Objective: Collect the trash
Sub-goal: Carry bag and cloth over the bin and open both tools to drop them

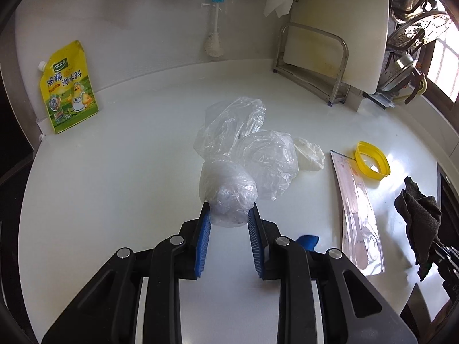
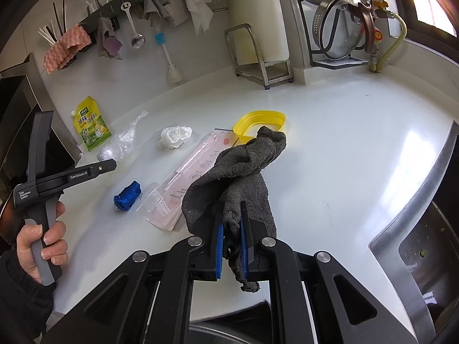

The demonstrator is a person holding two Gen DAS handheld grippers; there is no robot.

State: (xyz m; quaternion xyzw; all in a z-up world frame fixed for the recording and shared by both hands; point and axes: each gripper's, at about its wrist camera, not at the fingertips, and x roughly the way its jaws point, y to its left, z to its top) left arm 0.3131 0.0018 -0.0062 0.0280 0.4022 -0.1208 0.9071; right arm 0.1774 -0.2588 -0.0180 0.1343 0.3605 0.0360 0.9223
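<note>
- Left gripper [image 1: 228, 215]: blue pads clamped around the balled end of a clear plastic bag [image 1: 243, 149] lying mid-way across the white counter [image 1: 114, 186].
- Right gripper [image 2: 231, 229]: clenched on a dark grey rag [image 2: 238, 172], held above the counter.
- Near the bag: crumpled white tissue [image 1: 309, 154], yellow ring [image 1: 372, 159], pink flat packet [image 1: 358, 215].
- Beside the packet: blue wrapper [image 2: 127, 195].

The white table [image 2: 330, 157] holds a yellow pouch [image 2: 92, 128] at 10 o'clock, clear bags [image 1: 246, 143], tissue [image 2: 174, 137], yellow ring [image 2: 259, 121], pink packet [image 2: 189, 177] and blue wad [image 2: 127, 195].
</note>
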